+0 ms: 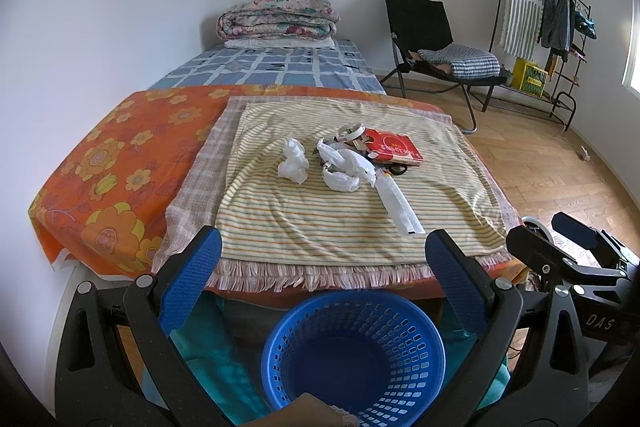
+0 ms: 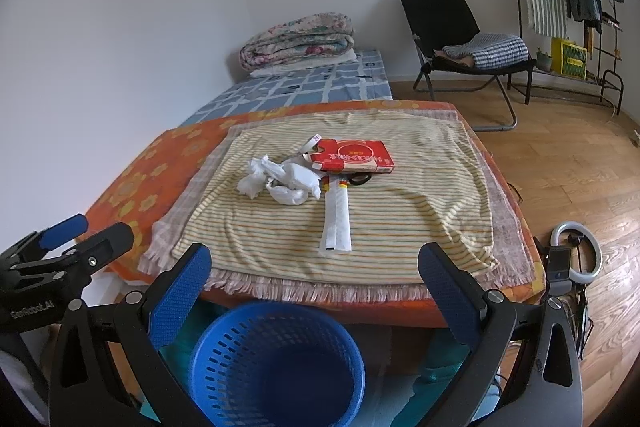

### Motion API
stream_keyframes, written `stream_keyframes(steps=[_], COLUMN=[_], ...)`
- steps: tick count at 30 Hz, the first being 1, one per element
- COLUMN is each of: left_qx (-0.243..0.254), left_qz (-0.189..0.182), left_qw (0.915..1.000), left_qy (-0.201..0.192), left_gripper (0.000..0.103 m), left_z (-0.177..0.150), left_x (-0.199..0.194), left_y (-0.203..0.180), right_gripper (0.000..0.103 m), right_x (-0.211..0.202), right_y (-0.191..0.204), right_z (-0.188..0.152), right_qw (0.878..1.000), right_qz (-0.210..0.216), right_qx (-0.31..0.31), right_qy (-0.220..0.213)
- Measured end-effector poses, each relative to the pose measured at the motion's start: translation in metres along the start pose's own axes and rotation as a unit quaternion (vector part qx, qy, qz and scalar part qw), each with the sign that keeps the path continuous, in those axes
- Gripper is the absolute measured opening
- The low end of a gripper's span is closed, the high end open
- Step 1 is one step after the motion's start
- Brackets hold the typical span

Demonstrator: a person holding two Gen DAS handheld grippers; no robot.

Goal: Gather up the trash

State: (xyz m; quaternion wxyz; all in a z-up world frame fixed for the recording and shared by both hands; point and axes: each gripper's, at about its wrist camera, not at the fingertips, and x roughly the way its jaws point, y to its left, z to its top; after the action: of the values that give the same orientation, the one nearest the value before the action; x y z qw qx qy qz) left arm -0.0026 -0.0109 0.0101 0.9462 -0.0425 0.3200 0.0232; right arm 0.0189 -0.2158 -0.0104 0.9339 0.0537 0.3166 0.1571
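Both my claws, left claw (image 1: 322,251) and right claw (image 2: 314,265), gape wide, empty | crumpled tissues (image 1: 293,161) beside red carton (image 1: 394,147) on striped cloth | light, soft; pinch a fold | blue basket (image 1: 354,351) below.

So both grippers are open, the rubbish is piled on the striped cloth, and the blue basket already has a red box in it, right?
Not quite. The blue basket holds no red box; the right wrist view shows bare blue inside. The red box lies on the striped cloth beside the crumpled white paper. The rest holds: the left gripper and right gripper are both open.
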Motion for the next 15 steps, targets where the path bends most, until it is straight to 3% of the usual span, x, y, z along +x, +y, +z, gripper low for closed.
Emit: stream_keyframes(steps=[15], left_qx=[-0.002], left_qz=[0.0], left_qw=[1.0], left_qy=[0.003], left_gripper=[0.103], left_z=[0.0016], left_x=[-0.0014], left_y=[-0.0004], right_gripper=[0.102], right_x=[0.0045], right_y=[-0.0015], right_z=[-0.001], right_qw=[1.0], right_qz=[0.002], right_qx=[0.003], right_qy=[0.005])
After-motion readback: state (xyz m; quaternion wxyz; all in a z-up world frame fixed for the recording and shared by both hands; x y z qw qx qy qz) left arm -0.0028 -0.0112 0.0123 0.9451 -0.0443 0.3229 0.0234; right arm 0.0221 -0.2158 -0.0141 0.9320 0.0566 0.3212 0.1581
